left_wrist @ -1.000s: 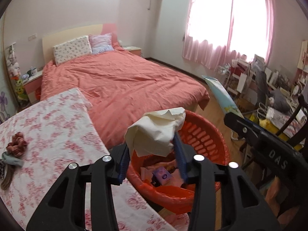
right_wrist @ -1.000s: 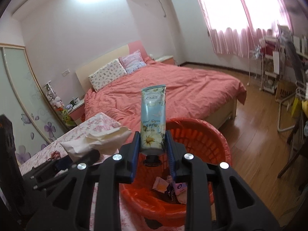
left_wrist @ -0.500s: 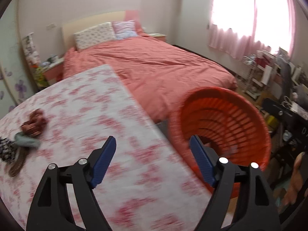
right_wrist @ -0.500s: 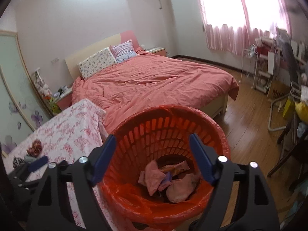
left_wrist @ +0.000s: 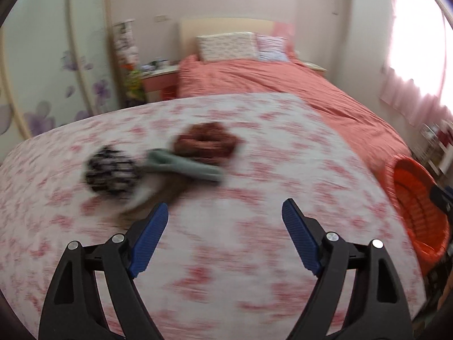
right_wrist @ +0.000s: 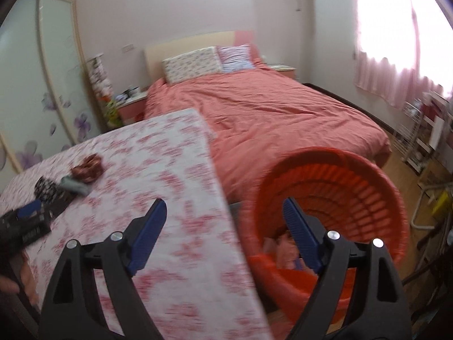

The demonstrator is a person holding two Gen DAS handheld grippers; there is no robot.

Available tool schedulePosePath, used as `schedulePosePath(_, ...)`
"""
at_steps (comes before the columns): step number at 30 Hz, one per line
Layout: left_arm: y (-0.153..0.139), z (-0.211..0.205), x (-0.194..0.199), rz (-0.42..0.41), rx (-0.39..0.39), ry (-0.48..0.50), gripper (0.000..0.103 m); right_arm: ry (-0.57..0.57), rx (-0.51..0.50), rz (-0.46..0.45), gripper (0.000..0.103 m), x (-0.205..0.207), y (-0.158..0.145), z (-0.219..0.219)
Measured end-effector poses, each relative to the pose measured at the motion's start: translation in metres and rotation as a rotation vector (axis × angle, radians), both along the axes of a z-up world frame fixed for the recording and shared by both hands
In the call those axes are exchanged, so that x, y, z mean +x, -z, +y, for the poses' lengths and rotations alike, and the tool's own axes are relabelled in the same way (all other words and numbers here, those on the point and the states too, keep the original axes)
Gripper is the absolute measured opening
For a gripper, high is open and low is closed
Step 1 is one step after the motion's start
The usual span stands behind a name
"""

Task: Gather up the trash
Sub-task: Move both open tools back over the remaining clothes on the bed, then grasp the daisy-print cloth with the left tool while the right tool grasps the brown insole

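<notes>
My left gripper (left_wrist: 225,238) is open and empty above the floral tablecloth (left_wrist: 254,269). Just beyond it lies a blurred cluster: a black-and-white patterned item (left_wrist: 111,172), a grey-green item (left_wrist: 184,167) and a reddish-brown scrunchie (left_wrist: 208,141). The orange trash basket (left_wrist: 416,198) stands off the table's right edge. My right gripper (right_wrist: 223,235) is open and empty, straddling the table edge and the basket (right_wrist: 354,187), which holds pink trash (right_wrist: 283,249). The cluster (right_wrist: 85,170) and the left gripper (right_wrist: 25,221) show at the left of the right wrist view.
A bed with a coral duvet (right_wrist: 269,113) lies behind the table and basket. A nightstand (left_wrist: 158,82) and a flowered wardrobe door (right_wrist: 42,85) are at the left. Pink curtains (right_wrist: 396,79), shelving and a chair frame (right_wrist: 424,206) crowd the right side.
Both grippers opened and dropped the crumpled paper and the tube into the basket. The left gripper then swung left toward the cluster on the table; the right shifted left over the table edge.
</notes>
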State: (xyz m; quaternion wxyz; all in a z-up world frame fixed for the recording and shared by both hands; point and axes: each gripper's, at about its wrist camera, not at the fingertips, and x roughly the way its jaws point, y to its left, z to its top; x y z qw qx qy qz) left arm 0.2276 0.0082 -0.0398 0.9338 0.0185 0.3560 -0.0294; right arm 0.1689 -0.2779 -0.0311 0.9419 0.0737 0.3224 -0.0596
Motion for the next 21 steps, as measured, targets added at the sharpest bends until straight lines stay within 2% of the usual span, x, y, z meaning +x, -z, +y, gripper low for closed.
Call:
schedulePosePath(2, -0.001, 0.03, 0.009, -0.009, 0.004, -0.075, 0.087, -0.037, -0.006, 0.011, 0.082, 0.006, 0.003, 0.021)
schedulePosePath(6, 0.003, 0.073, 0.034, -0.005, -0.003, -0.184, 0.088, -0.088, -0.018, 0.029, 0.082, 0.017, 0.009, 0.056)
schedulePosePath(9, 0.011, 0.092, 0.055, 0.026, -0.011, -0.221, 0.088, -0.116, -0.016, 0.043, 0.082, 0.027, 0.015, 0.076)
schedulePosePath(13, 0.021, 0.107, 0.077, 0.065, -0.024, -0.221, 0.087, -0.148, -0.016, 0.058, 0.082, 0.037, 0.019, 0.098)
schedulePosePath(15, 0.028, 0.112, 0.088, 0.092, -0.018, -0.221, 0.08, -0.166, -0.019, 0.065, 0.082, 0.042, 0.02, 0.11)
schedulePosePath(18, 0.037, 0.121, 0.096, 0.136, -0.035, -0.217, 0.057, -0.195, -0.017, 0.072, 0.082, 0.049, 0.02, 0.128)
schedulePosePath(20, 0.044, 0.124, 0.097, 0.158, -0.042, -0.2, 0.051, -0.216, -0.012, 0.076, 0.082, 0.053, 0.02, 0.141)
schedulePosePath(21, 0.045, 0.123, 0.095, 0.154, -0.034, -0.192, 0.045, -0.229, -0.01, 0.077, 0.082, 0.055, 0.02, 0.149)
